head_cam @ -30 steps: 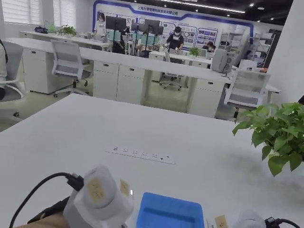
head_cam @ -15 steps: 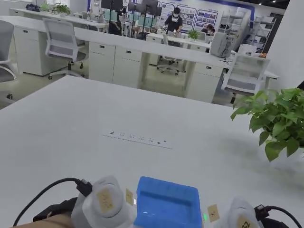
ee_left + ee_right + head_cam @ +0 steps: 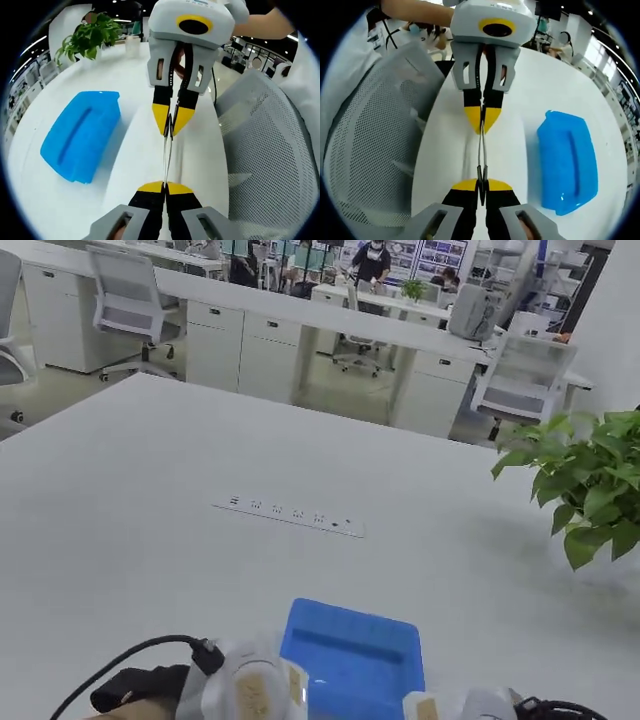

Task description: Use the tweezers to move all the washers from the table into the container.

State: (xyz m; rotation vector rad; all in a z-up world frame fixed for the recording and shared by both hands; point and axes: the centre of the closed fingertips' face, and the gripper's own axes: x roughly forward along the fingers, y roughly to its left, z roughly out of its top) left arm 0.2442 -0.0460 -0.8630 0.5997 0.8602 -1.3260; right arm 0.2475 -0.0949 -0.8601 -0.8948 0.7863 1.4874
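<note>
Tweezers (image 3: 167,155) bridge left tool (image 3: 164,188) and right tool (image 3: 173,121), each clamped on one end, blue container (image 3: 80,135) alongside.

A broad white table (image 3: 150,500) spreads across the near ground, with a flush strip of sockets (image 3: 290,515) set into its top and a leafy green plant (image 3: 590,480) at its right edge. Beyond it lies a pale floor (image 3: 70,385), then a long row of white desks (image 3: 240,340) with cabinet fronts below. A white mesh-backed chair (image 3: 125,290) stands at the far left, another (image 3: 525,380) at the far right beside a plain white wall (image 3: 615,310). Farther back, posters (image 3: 435,255) hang on the end wall.
</note>
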